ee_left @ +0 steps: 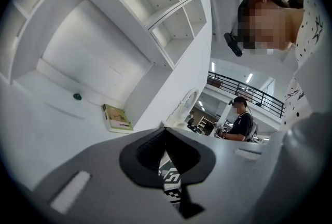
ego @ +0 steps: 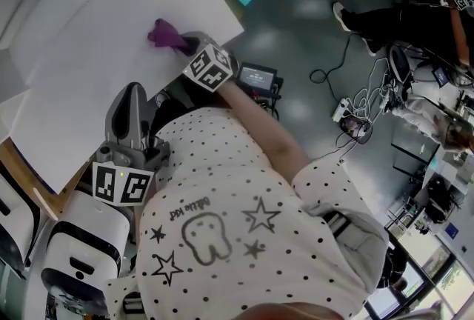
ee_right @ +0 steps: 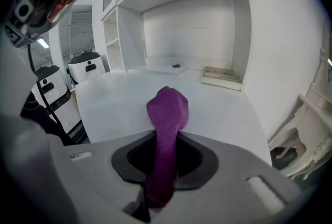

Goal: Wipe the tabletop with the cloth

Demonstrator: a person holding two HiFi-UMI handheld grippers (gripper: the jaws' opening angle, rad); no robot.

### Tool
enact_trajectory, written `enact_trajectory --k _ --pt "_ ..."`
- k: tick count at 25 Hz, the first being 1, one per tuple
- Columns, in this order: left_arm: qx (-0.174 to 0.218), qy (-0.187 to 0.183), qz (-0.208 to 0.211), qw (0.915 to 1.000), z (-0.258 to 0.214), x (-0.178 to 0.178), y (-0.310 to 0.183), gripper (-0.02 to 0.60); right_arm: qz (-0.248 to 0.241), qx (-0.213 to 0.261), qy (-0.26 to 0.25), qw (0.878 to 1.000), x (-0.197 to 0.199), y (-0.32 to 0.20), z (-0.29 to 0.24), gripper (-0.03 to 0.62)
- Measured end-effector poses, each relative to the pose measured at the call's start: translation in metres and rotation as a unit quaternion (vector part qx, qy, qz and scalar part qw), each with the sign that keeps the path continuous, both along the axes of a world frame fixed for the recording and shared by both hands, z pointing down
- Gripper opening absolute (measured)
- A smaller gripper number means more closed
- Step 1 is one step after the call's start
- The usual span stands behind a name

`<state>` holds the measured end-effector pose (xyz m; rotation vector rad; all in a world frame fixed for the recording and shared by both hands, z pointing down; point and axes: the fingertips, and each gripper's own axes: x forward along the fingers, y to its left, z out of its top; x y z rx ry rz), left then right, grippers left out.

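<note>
Purple cloth (ee_right: 167, 109) in right gripper (ee_right: 165, 148), white tabletop (ee_right: 223, 109) beneath.

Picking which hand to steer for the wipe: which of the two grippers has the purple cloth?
The right gripper: its jaws are shut on the purple cloth. The left gripper has its jaws together with nothing between them.
</note>
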<state>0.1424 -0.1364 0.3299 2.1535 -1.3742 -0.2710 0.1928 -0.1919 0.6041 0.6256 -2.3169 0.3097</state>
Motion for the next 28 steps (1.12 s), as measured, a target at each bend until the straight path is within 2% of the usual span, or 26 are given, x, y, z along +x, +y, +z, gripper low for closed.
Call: enact_trajectory --k 28 --pt "0.007 0.005 -0.006 0.9999 -0.003 0.0 -0.009 -0.005 0.052 0.001 -0.001 0.999 0.031 -0.024 0.002 0.069"
